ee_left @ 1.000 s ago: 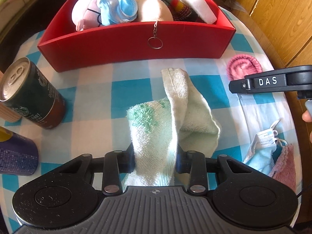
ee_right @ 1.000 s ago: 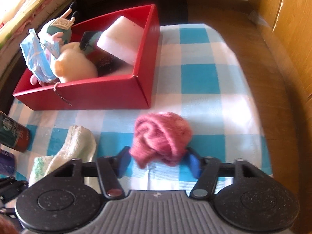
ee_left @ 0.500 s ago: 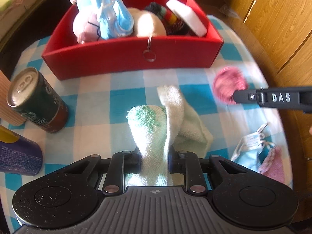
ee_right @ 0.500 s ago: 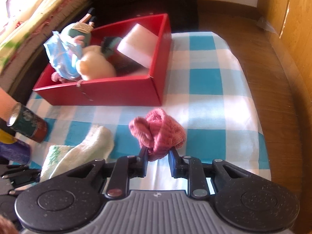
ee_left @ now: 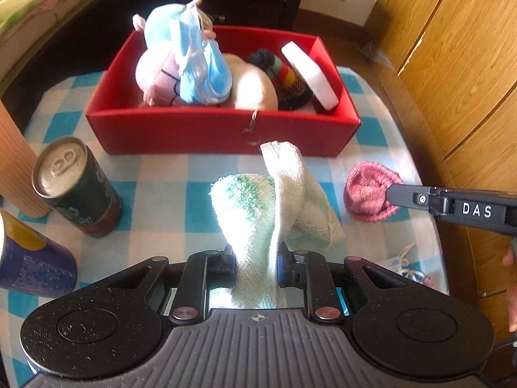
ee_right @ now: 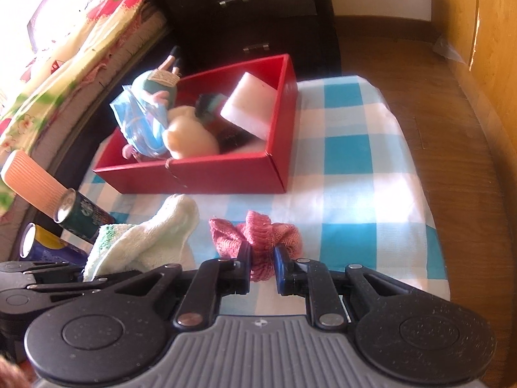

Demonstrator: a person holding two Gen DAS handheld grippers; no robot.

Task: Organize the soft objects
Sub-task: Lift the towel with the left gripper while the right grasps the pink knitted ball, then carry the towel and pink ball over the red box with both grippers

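Note:
My left gripper (ee_left: 255,260) is shut on a pale green and white towel (ee_left: 258,203), which hangs lifted off the checked cloth. A pink knitted cloth (ee_right: 258,242) is pinched in my right gripper (ee_right: 262,266), also raised above the table. In the left wrist view the pink knitted cloth (ee_left: 370,192) hangs from the right gripper's finger (ee_left: 416,199) beside the towel. Beyond both stands the red box (ee_left: 223,129), holding plush toys, a blue face mask (ee_left: 200,64), a striped knit item and a white sponge (ee_left: 310,74). The red box (ee_right: 226,174) also shows in the right wrist view.
A dark drink can (ee_left: 74,187), a purple can (ee_left: 29,265) and an orange ribbed cup (ee_left: 13,161) stand at the left. A face mask and pink cloth (ee_left: 410,271) lie near the table's right edge. Wooden cabinet doors (ee_left: 452,64) rise on the right, a dark drawer unit (ee_right: 245,22) behind.
Both grippers have shut on their cloths and risen. The towel and the pink knitted cloth have come up off the table, and the red box sits farther below in view.

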